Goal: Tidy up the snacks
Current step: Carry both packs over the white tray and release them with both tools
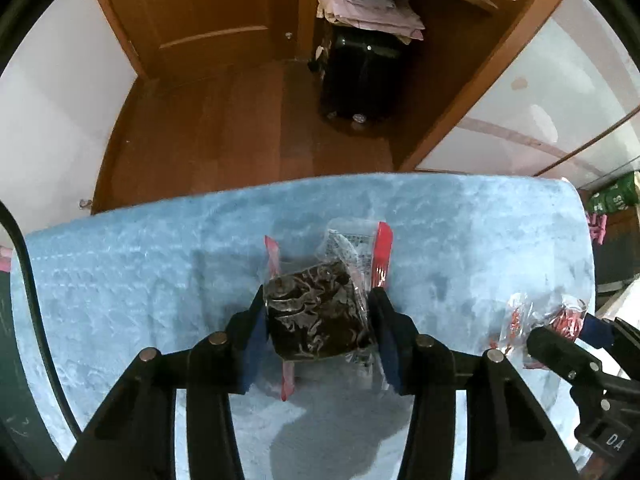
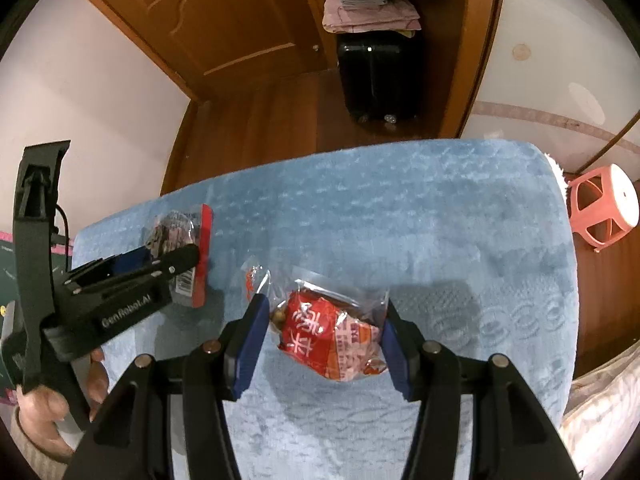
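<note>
A dark snack pack (image 1: 316, 312) in clear wrap with red side seams lies on the blue cloth (image 1: 120, 280) of the table. My left gripper (image 1: 316, 300) points down over it, and both blue pads press on its sides. In the right wrist view the same pack (image 2: 176, 224) shows beneath the left gripper (image 2: 168, 256). A red snack pack (image 2: 320, 332) with white characters fills the gap of my right gripper (image 2: 325, 308), which is shut on it. From the left wrist this red pack (image 1: 520, 316) and the right gripper (image 1: 568, 328) sit at the cloth's right side.
Beyond the table's far edge is wooden floor with a black suitcase (image 1: 356, 72) and folded pink linens (image 1: 368, 4) on top. A wooden door (image 1: 200, 12) stands at the back left. A pink plastic stool (image 2: 604, 208) is off the table's right corner. A hand (image 2: 44, 400) holds the left gripper.
</note>
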{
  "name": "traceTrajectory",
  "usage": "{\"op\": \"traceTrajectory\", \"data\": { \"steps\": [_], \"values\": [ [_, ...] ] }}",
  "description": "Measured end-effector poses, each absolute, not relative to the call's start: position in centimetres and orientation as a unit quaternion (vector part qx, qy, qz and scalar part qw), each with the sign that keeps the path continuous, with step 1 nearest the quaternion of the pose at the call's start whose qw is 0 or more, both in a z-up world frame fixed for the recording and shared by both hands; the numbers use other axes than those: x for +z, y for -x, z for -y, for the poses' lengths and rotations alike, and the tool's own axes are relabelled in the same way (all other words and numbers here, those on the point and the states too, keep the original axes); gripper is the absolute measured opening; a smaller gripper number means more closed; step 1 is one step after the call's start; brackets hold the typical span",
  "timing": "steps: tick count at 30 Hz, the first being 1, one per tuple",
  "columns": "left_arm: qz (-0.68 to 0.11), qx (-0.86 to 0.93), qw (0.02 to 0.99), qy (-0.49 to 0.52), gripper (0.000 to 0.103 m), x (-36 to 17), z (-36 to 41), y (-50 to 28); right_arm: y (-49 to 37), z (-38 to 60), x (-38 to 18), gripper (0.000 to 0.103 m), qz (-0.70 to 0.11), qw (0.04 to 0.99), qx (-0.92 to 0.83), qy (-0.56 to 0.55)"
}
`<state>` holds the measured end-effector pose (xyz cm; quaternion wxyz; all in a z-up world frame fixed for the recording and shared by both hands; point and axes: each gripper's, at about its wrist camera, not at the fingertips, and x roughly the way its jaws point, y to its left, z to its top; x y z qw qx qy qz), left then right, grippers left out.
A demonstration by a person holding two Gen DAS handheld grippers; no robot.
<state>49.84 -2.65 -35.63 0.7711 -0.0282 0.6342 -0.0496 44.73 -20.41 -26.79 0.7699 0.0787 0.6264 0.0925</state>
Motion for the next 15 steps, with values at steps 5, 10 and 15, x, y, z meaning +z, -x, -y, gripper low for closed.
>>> {"op": "traceTrajectory", "data": {
  "steps": [5, 10, 15],
  "values": [
    [-0.634, -0.067, 0.77, 0.037, 0.046, -33.5, 2.0, -46.4, -43.0, 20.4, -25.2, 0.054, -0.621, 0.772, 0.111, -0.079],
    [-0.607, -0.094, 0.789, 0.019, 0.046, -27.5, 2.0, -41.4, -40.5, 20.5, -21.9, 0.054, -0.606, 0.778, 0.139, -0.088],
    [-0.578, -0.106, 0.809, -0.005, 0.046, -20.7, 1.5, -36.1, -36.4, 20.5, -16.9, 0.054, -0.581, 0.79, 0.174, -0.089]
  ]
}}
